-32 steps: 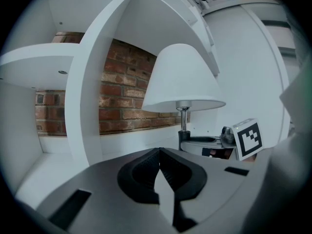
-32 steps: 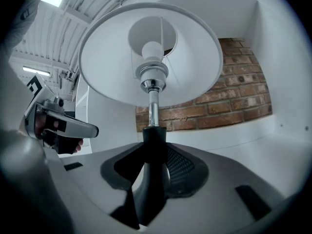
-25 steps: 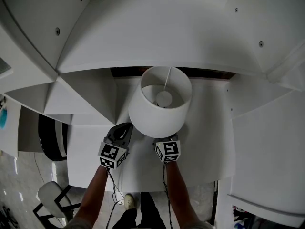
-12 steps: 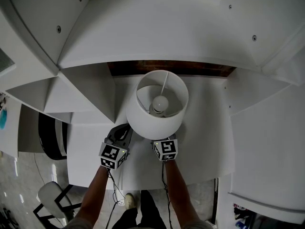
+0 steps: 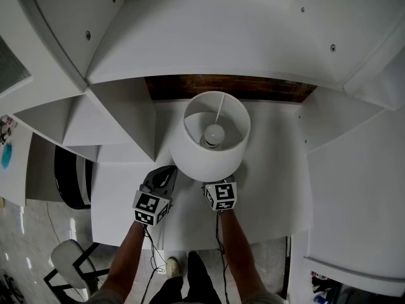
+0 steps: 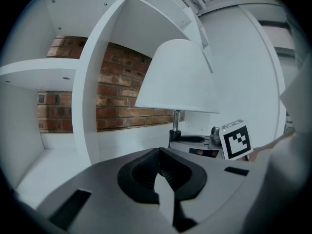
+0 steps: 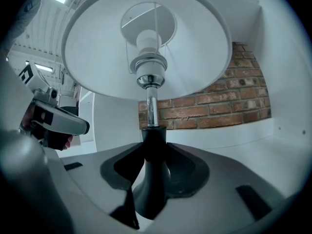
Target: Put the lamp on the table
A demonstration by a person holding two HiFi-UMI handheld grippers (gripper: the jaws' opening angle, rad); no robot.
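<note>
Right gripper clenched on lamp, jaws grasping its dark base just below the chrome stem. Lamp upright, white shade over the middle of the white tabletop, brick wall at the far side. Cannot tell whether the base touches the tabletop. Left gripper just left of the lamp, clear of it, jaws pressed together on nothing. 2 forearms reaching in from the near edge.
</note>
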